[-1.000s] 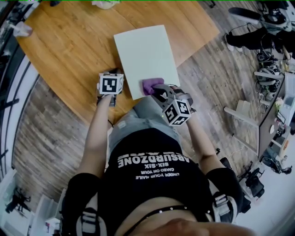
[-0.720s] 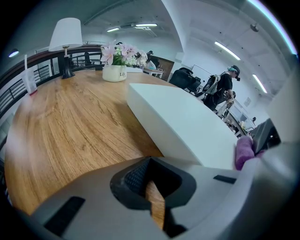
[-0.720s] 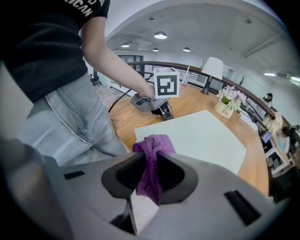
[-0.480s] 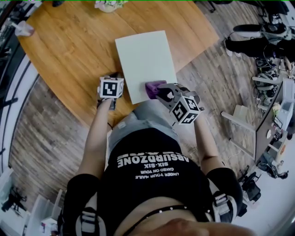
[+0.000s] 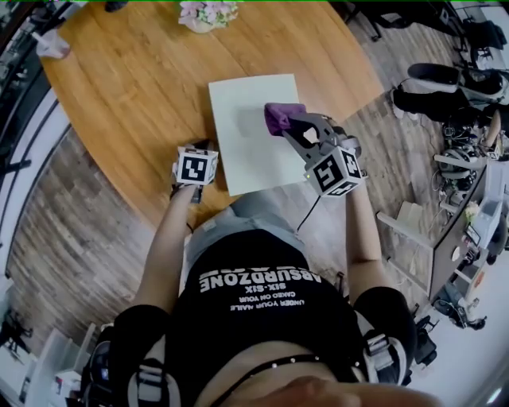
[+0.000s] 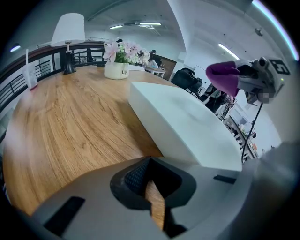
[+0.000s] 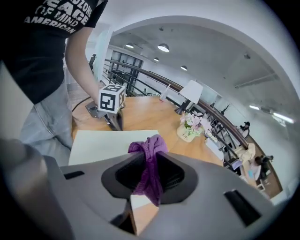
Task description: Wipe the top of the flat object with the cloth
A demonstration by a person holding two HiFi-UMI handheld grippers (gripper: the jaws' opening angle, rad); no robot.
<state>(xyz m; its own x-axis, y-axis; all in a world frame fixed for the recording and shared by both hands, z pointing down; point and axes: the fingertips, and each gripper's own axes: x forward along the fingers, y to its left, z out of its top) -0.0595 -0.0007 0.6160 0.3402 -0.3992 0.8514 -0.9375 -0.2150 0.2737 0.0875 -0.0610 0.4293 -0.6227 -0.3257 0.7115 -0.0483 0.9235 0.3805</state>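
now right gripper [image 5: 288, 123] clamps cloth [image 5: 277, 113] over board [image 5: 246, 151] (left gripper [image 5: 200, 148] closed); pot [image 6: 116, 71] holds flowers [image 6: 124, 50]

The worktop [image 5: 119, 87] is varnished wood with open grain and a soft sheen. The flat board [image 5: 250, 151] is pale, smooth and matt. The purple cloth [image 5: 278, 114] is soft knitted fabric. The left hand-held gripper [image 5: 197, 148] and the right hand-held gripper [image 5: 288, 123] are matt grey plastic with black, finely ribbed pads [image 6: 136, 177]. At the worktop's twelve o'clock, a flower pot [image 6: 116, 70] looks glazed white.

table [image 5: 127, 87]: wood, rounded edge | on it: white flat board [image 5: 254, 131], flower pot [image 5: 203, 16], lamp [image 6: 68, 33]
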